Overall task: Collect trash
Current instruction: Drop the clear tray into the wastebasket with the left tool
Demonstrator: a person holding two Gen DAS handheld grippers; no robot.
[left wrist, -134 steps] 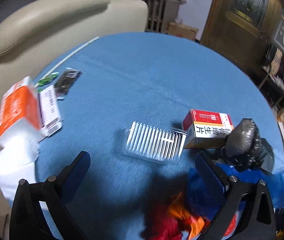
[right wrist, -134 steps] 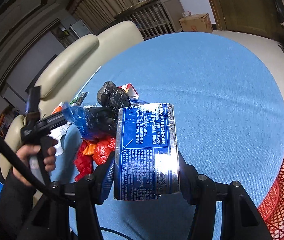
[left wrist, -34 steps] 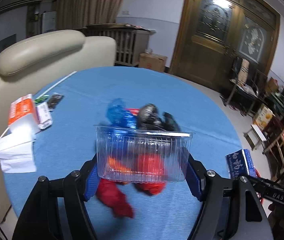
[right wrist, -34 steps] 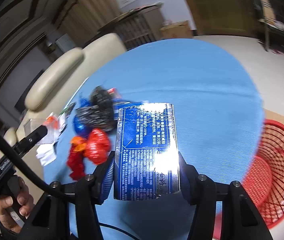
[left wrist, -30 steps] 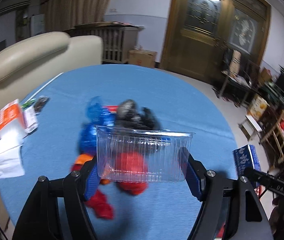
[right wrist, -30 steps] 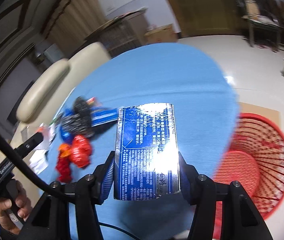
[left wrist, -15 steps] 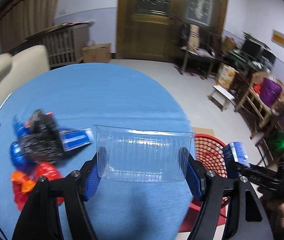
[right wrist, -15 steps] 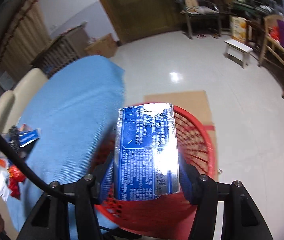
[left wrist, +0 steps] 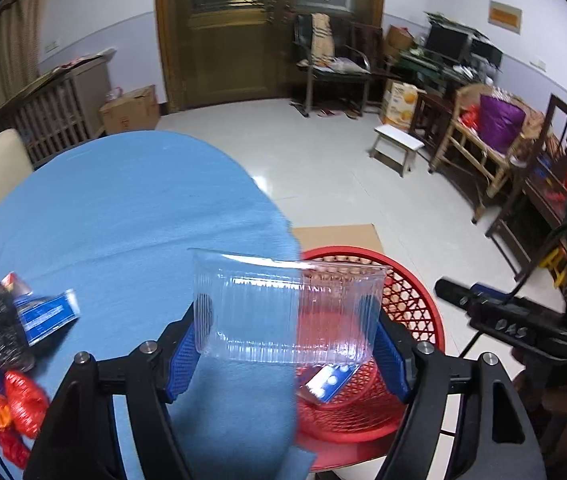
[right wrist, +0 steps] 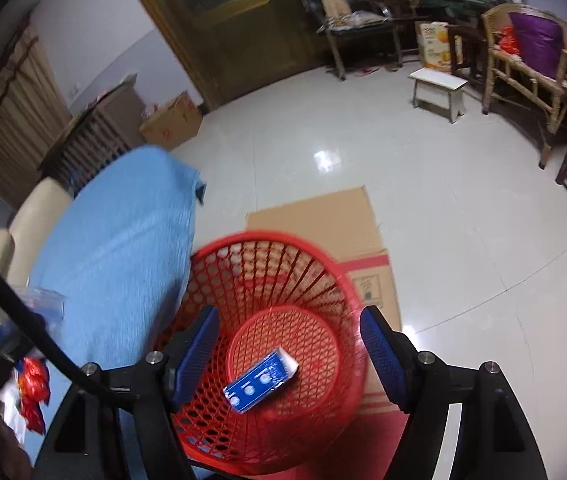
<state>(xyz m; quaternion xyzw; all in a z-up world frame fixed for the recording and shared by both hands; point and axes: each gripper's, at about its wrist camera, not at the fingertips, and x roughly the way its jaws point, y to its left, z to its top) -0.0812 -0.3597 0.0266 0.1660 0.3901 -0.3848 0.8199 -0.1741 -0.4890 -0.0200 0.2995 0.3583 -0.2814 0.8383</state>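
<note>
The left gripper point(left wrist: 287, 336) has its jaws clamped on a clear plastic container point(left wrist: 287, 306), held above the near rim of the red basket point(right wrist: 267, 320) where the blue tabletop point(left wrist: 123, 216) ends. The right gripper point(right wrist: 287, 354) hangs over that basket with jaws spread and nothing between them. A blue box point(right wrist: 261, 384) lies on the basket's bottom. Other wrappers point(left wrist: 7, 344) sit on the tabletop, well apart from the basket.

Indoor room light, moderately dim, with strong fisheye curvature and dark vignetted corners in both wrist views.
Ceiling light reflects as a white glare patch on the tiled floor point(right wrist: 327, 160); the clear plastic tray point(left wrist: 287, 308) carries pale highlights along its rim. Motion blur smears the blue tabletop point(right wrist: 123, 240) edge, the red basket point(right wrist: 243, 240) rim and the trash pile point(left wrist: 3, 344). The wooden door point(left wrist: 227, 40) sits in shadow.
</note>
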